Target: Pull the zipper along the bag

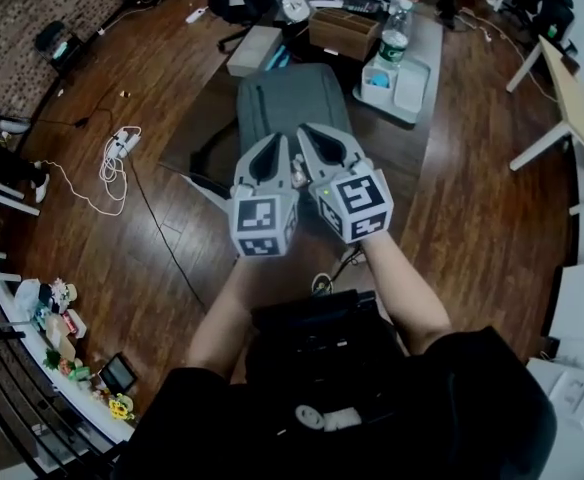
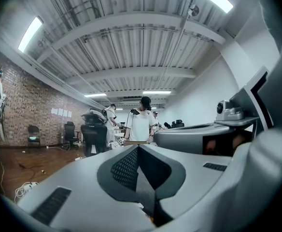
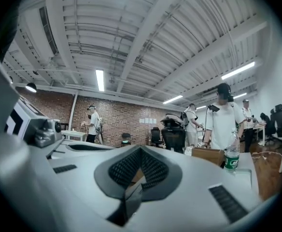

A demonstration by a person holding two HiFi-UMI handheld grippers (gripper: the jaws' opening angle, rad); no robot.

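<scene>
Grey fabric bag [image 1: 290, 103] lies flat on the dark table [image 1: 200, 126], just beyond the tips of the left gripper [image 1: 275, 140] and the right gripper [image 1: 306, 130]. The two are held side by side, each with its jaws pressed together on nothing. Past the bag a white tray [image 1: 412, 88] holds a green-labelled bottle [image 1: 392, 46], and beside it stands a cardboard box [image 1: 344, 30] whose contents cannot be made out.
</scene>
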